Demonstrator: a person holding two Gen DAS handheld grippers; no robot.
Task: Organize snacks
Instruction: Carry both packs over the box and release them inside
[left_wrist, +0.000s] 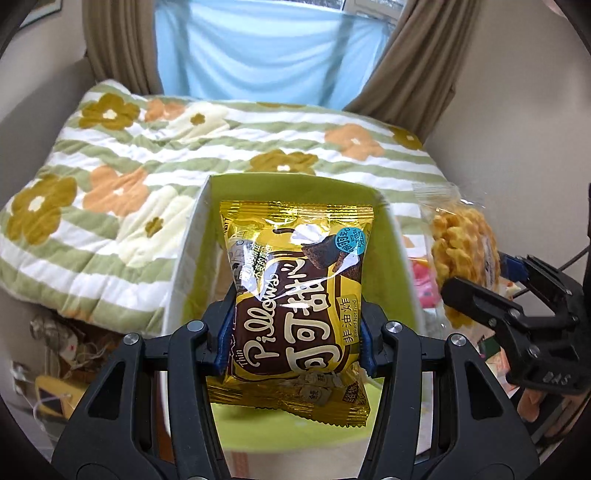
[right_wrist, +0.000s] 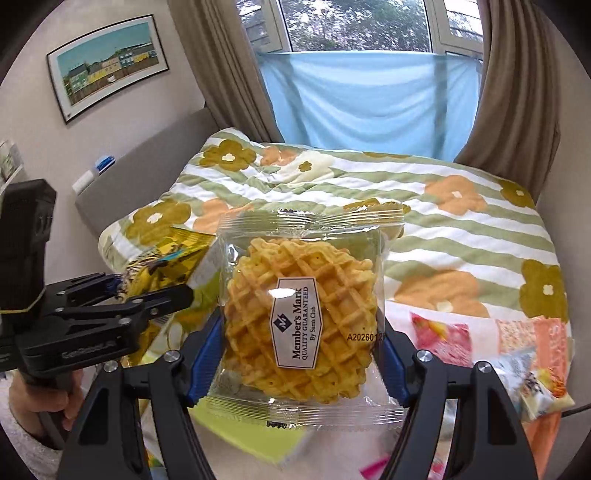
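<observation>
Both wrist views face the window close above the bed (left_wrist: 110, 155), sharing its quilt (right_wrist: 461, 229) and blue curtain (right_wrist: 369, 96).

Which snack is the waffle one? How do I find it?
Look in front of the flowery striped blanket. The right tongs pinch a see-through packet with a golden waffle and a white Member's Mark label; the packet beside it is shiny gold foil.

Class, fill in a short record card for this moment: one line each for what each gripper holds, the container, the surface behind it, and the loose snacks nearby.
left gripper: shut on gold Pillows cocoa snack packet, held over the box
right gripper: shut on clear-wrapped Member's Mark waffle
container: green-lined box, open
surface behind: floral striped quilt
loose snacks: pink packet and orange packet, lying to the right
</observation>
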